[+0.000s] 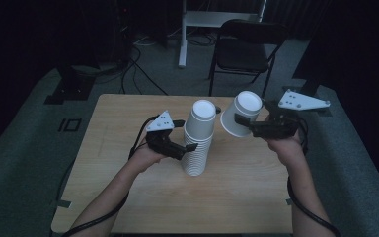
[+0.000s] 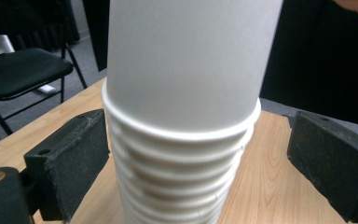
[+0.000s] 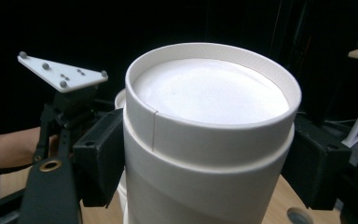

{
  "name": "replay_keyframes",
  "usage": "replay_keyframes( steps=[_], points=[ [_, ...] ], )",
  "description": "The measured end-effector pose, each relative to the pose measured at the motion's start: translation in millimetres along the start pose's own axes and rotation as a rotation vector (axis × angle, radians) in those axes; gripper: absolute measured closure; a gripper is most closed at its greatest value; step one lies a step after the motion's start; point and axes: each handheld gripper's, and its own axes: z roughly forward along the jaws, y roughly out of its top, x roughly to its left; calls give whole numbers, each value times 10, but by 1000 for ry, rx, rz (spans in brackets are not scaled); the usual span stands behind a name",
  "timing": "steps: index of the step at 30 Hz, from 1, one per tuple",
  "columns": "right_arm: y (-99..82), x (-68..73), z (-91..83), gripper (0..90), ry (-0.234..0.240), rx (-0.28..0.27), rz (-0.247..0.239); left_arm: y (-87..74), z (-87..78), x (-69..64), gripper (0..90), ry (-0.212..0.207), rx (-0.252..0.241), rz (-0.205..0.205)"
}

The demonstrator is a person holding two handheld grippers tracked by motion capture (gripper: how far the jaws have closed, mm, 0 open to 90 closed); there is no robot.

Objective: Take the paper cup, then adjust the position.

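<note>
While one cup is held clear, the stack is steadied on the counter.
A single cup (image 1: 241, 116), upturned and tilted, is gripped by the right claw (image 1: 244, 123) just beside the stack of cups (image 1: 198, 140); the left claw (image 1: 190, 146) is spread around the stack, which stands mid-counter (image 1: 246, 187). Next, setting the cup aside is judged needed.

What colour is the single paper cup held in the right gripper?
White, plain with no print: the single paper cup shows best in the right gripper view.

A black folding chair (image 1: 246, 47) stands beyond the wooden table (image 1: 128, 148).
</note>
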Motion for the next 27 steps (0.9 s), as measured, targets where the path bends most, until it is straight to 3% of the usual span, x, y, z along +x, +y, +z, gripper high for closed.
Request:
replay_keyframes(
  steps=[9, 12, 16, 19, 20, 24, 27],
  points=[
    [-406, 28, 26, 228, -26, 35, 38, -186, -102, -134, 54, 28, -1, -13],
    [-514, 51, 39, 228, -33, 46, 43, -286, -129, -150, 54, 30, -35, -57],
    [-683, 64, 39, 228, -39, 47, 63, -457, -129, -168, 54, 45, -24, -108],
    [-767, 57, 42, 229, -42, 46, 80, -499, -128, -179, 54, 54, -21, -116],
    [-849, 70, 58, 228, -54, 54, 83, -599, -125, -213, 54, 65, -14, -133],
    [-974, 108, 91, 228, -64, 59, 92, -664, -114, -263, 54, 58, -22, -162],
    [-1075, 128, 103, 228, -82, 43, 124, -701, -79, -304, 55, 75, -21, -186]
  ],
)
